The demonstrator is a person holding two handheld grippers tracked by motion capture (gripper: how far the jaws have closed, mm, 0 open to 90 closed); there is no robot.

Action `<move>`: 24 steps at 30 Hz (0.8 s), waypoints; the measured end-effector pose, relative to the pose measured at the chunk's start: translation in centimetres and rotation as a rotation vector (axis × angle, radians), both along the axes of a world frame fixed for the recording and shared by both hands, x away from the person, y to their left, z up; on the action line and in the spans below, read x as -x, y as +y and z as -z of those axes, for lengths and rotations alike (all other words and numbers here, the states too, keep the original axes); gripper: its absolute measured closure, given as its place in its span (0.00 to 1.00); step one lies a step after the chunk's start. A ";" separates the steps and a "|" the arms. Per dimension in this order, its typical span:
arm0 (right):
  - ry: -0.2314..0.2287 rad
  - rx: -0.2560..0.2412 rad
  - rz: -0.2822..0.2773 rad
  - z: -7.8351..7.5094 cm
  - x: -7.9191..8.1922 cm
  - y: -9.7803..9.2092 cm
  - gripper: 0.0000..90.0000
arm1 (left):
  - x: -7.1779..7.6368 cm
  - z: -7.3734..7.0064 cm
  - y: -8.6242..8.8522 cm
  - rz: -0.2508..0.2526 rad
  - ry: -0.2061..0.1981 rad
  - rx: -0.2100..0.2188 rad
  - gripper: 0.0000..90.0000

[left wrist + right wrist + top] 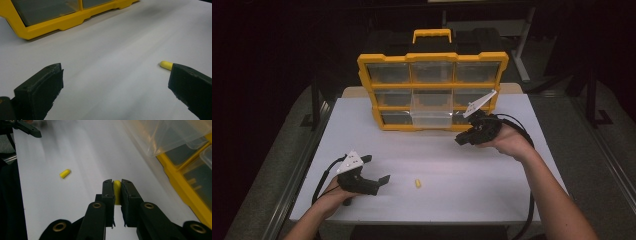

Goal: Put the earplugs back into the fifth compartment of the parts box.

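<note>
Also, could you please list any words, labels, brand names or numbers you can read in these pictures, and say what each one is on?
There is no readable text.
The yellow organizer with its clear drawers carries no legible label or brand.
The grey plates on the left gripper and right gripper show small dots, not characters.
The yellow piece on the table and the yellow piece held in the right gripper are unmarked.

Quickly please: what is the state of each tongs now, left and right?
Left tongs: open, holding nothing; a yellow earplug lies near one jaw.
Right tongs: closed on another yellow earplug.
</note>
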State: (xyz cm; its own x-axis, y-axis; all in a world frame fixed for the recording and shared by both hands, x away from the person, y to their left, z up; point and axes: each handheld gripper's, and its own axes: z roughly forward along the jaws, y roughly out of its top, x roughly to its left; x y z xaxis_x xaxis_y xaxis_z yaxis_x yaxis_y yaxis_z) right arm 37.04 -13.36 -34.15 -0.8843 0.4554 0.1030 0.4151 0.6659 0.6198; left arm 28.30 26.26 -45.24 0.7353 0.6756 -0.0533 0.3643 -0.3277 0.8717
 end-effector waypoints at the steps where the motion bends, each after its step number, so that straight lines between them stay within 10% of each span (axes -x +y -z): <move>1: -0.005 0.001 -0.003 -0.2 -0.1 -0.1 0.89 | 0.0 0.0 0.0 0.000 0.000 0.000 0.00; 24: -0.064 -0.027 0.022 -5.9 -1.6 -0.9 0.89 | 0.0 0.0 -0.1 0.001 0.002 0.005 0.00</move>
